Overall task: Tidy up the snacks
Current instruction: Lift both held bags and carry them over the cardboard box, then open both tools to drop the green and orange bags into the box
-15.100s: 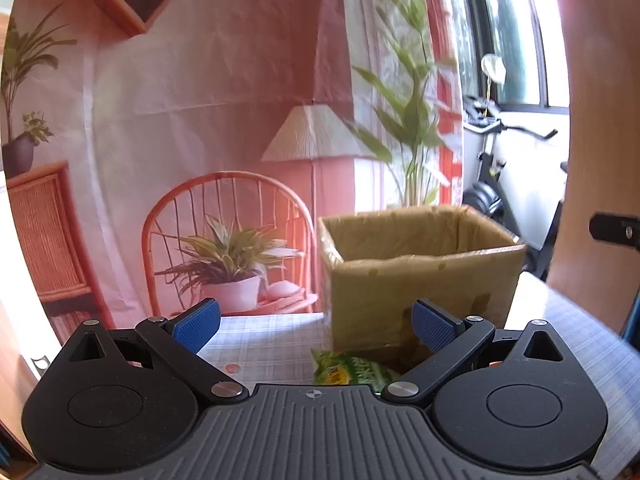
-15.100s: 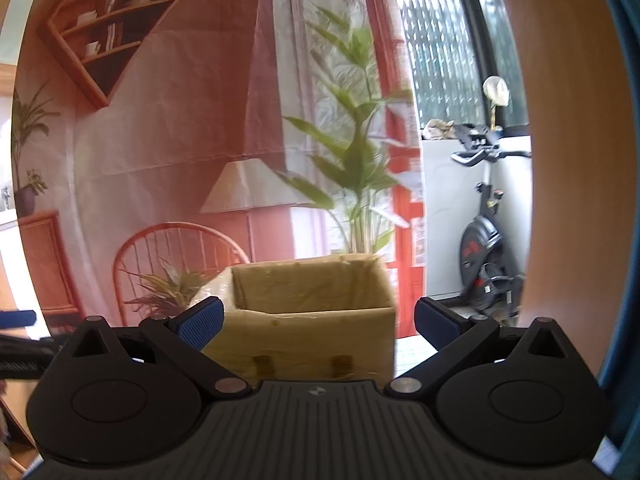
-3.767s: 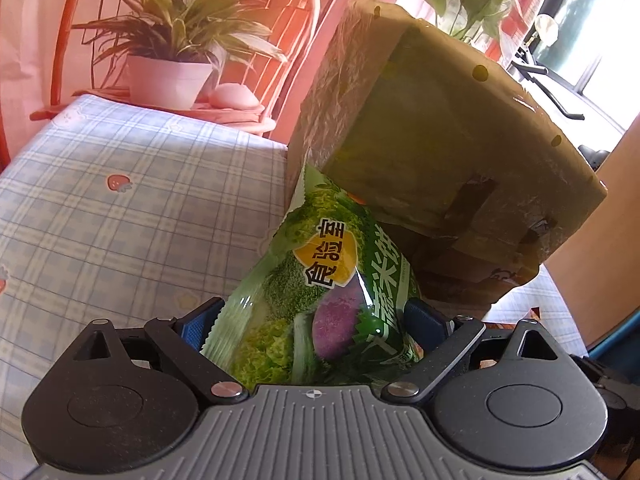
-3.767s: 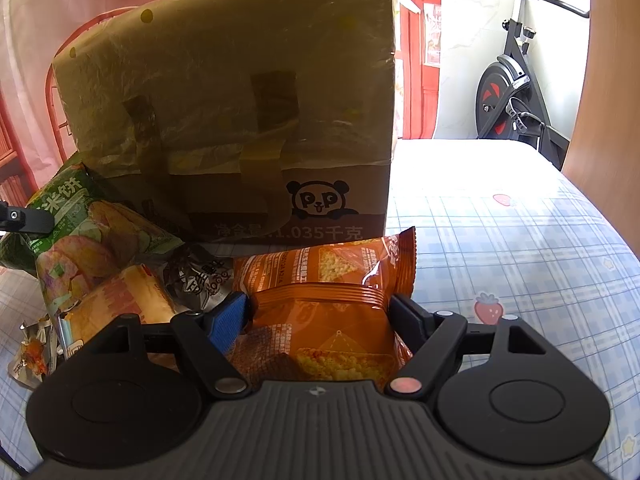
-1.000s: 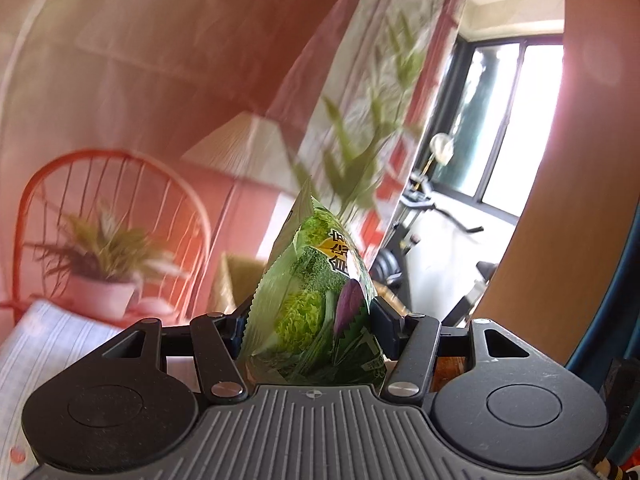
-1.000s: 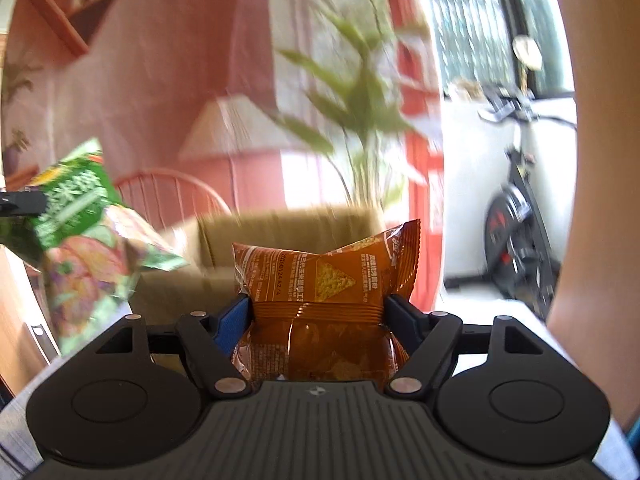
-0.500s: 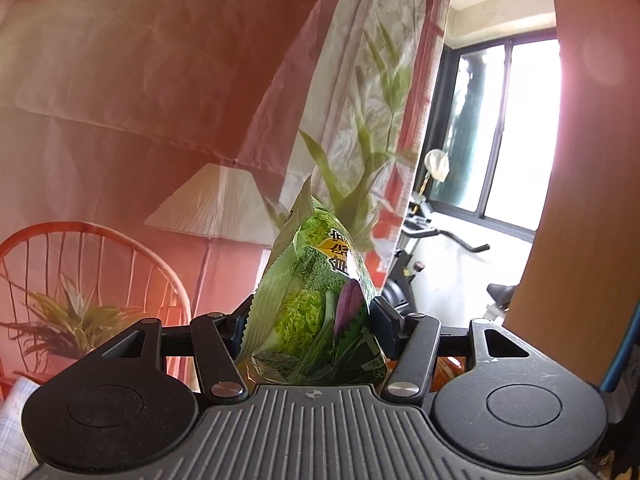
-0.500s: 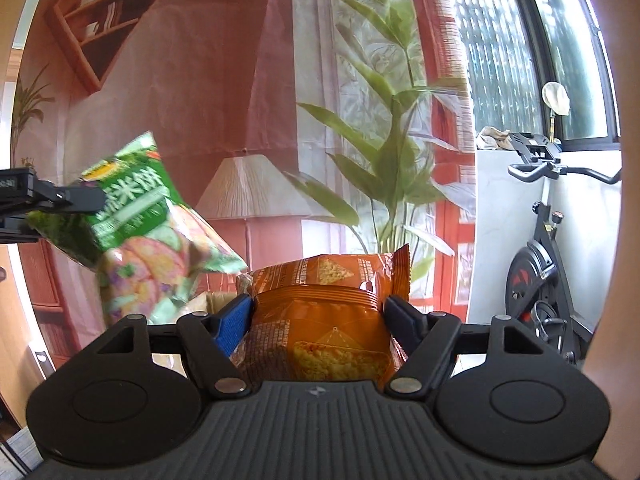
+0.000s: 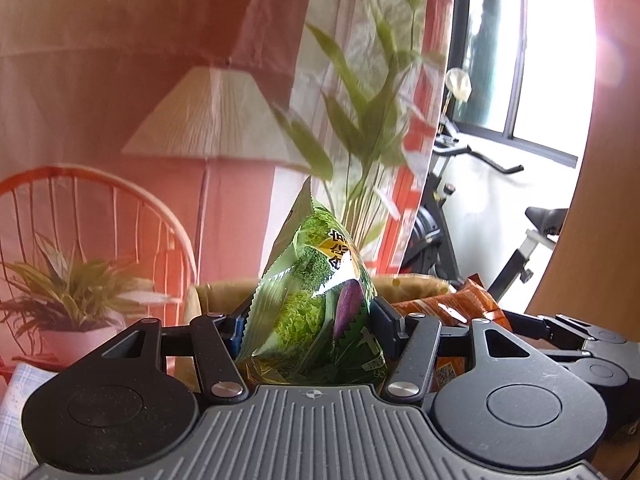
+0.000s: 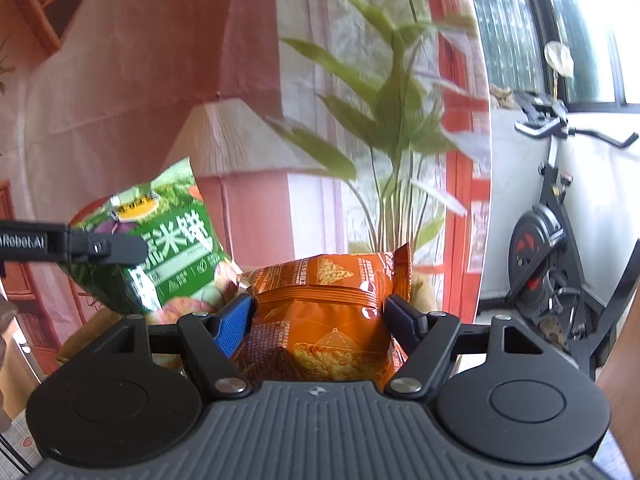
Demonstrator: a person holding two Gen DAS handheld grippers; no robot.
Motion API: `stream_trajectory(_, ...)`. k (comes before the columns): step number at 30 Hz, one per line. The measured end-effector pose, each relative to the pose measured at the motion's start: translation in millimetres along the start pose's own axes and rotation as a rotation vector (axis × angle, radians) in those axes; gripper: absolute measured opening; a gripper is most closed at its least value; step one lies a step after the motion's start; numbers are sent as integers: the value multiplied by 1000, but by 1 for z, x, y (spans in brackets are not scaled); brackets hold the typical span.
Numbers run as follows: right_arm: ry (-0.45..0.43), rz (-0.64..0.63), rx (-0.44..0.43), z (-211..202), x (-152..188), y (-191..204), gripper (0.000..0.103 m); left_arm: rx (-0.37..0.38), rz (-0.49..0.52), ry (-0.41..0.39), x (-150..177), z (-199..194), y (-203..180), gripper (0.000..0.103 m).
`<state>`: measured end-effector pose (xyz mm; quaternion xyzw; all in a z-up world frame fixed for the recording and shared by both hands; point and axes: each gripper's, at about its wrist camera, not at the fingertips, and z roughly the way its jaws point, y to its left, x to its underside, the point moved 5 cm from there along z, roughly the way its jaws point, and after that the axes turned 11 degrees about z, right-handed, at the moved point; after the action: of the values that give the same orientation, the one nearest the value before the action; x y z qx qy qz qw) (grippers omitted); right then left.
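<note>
My left gripper [image 9: 310,318] is shut on a green snack bag [image 9: 316,300] and holds it upright in the air, in front of the cardboard box's open top [image 9: 216,296]. My right gripper [image 10: 320,312] is shut on an orange chip bag [image 10: 324,312]. In the right wrist view the green bag [image 10: 168,256] hangs to the left with a left gripper finger [image 10: 100,246] across it. In the left wrist view the orange bag [image 9: 452,306] and the right gripper's body [image 9: 580,344] sit close on the right. The box is mostly hidden behind the bags.
A printed backdrop with a lamp and a wicker chair [image 9: 92,208] hangs behind the table. A tall green plant [image 10: 392,120] stands behind the box. An exercise bike [image 10: 552,240] stands at the right. A corner of the checked tablecloth [image 9: 16,392] shows at the lower left.
Both grippers, each holding its bag, have come down and closer together; the box's rim shows again behind the green bag. The orange bag now sits right beside the left gripper.
</note>
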<state>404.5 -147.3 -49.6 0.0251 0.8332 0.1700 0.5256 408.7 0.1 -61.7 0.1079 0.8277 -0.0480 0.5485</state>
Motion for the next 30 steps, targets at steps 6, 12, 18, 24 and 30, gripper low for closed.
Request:
stream_trajectory(6, 34, 27, 8, 9, 9, -6, 74, 9, 19, 77, 13, 18, 1, 63)
stream_trajectory(12, 44, 30, 26, 7, 10, -5, 79, 23, 20, 62, 5, 11, 0, 82)
stream_trajectory(18, 31, 17, 29, -8, 11, 0, 79, 35, 58, 50, 0, -6, -8, 82)
stream_trajectory(24, 11, 18, 3, -38, 14, 9, 79, 59, 64, 54, 4, -32, -11, 82)
stream_trajectory(30, 8, 54, -20, -70, 28, 15, 79, 69, 64, 79, 14, -63, -6, 82)
